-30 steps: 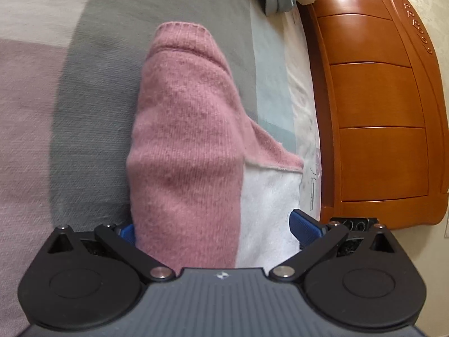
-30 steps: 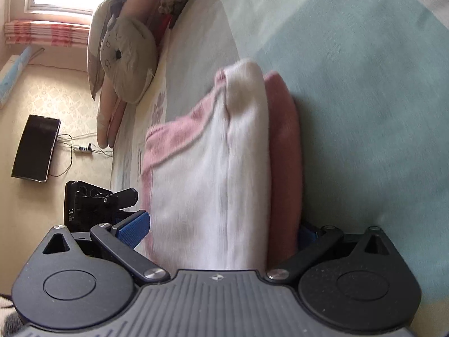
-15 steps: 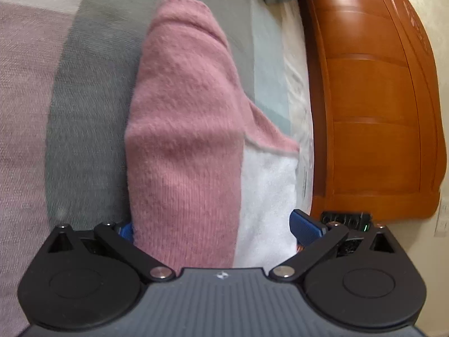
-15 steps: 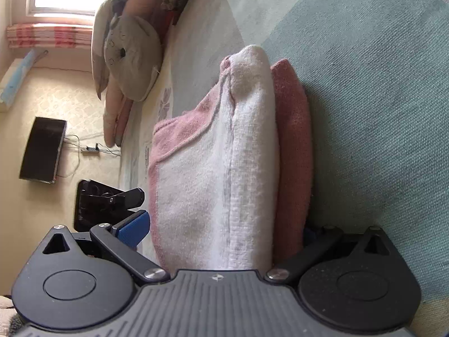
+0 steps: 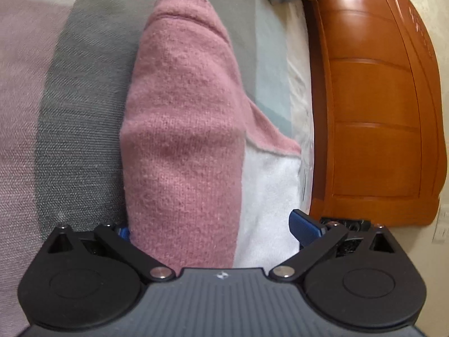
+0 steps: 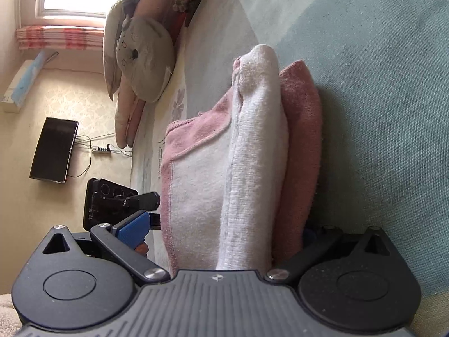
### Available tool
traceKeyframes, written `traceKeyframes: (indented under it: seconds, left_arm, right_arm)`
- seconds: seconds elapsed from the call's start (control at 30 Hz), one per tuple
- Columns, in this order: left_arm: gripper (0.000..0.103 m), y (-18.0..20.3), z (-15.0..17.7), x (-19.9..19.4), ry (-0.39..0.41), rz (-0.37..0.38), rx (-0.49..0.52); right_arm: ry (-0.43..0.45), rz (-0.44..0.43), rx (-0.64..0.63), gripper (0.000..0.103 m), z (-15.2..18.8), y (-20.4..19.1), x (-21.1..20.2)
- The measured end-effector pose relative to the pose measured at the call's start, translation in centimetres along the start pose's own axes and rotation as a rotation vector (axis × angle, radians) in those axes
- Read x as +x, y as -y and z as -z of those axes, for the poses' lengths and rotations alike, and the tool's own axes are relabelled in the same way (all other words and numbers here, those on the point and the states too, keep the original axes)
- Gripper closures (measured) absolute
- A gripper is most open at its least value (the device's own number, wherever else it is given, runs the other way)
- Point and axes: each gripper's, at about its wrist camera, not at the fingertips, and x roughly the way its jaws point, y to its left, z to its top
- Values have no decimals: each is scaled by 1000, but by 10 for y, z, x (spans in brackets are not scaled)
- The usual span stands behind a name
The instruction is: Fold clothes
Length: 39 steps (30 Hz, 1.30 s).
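Note:
A folded pink and white knit garment [image 5: 182, 140] lies on the bed cover [image 5: 78, 112], with pink layers outside and white inside. My left gripper [image 5: 213, 229] is open, turned sideways; one blue pad [image 5: 304, 226] sits at the white edge and the other lies against the grey cover. In the right wrist view the same garment [image 6: 252, 154] fills the wide gap of my right gripper [image 6: 221, 227], also open. Its blue pad [image 6: 133, 224] stands clear of the cloth, and the other finger is hidden behind the pink layer. The left gripper's body [image 6: 112, 202] shows beyond the bundle.
An orange wooden headboard [image 5: 373, 112] borders the bed on one side. A grey plush toy [image 6: 143, 56] and pillows lie at the far end under a window. A black screen [image 6: 53, 148] and a power strip [image 6: 102, 150] sit by the wall.
Both cameras have shifted a little around the folded bundle, which now reaches further up each view. Neither gripper's jaw width has changed.

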Motion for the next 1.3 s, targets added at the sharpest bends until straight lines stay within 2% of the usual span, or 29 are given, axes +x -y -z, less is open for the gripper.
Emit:
traceKeyframes:
  seconds: [0.07,0.27,0.5,0.63,0.8,1.0,1.17,1.3]
  left_arm:
    - [2,-1,1,-4,8,2,-14]
    - [2,24,1,-8,10,23,29]
    - [2,23,6,-19,47,48,75]
    - [2,5,3,-11,21,-12,21]
    - [1,-3,0,-7,14,11,-27]
    - [2,18,7,10,8,-15,9]
    - [2,30,12,1,9,24,4]
    - [2,49,13,2,6,23,37]
  right_arm:
    - [6,-4,4,0,0,2,3]
    - [12,-37,-15,0,-2,-10,-4]
    - [22,-44,-51,0,-2,-21,-6]
    - [20,-32,-27,0,-3,-10,-1]
    - [20,-5,-41,0,-3,-2,6]
    - [28,-47,-50,0,-9,-1,6]
    - [41,-61,-75,0,-7,-12,1]
    - [47,-50,-114,0,-6,-26,-1]
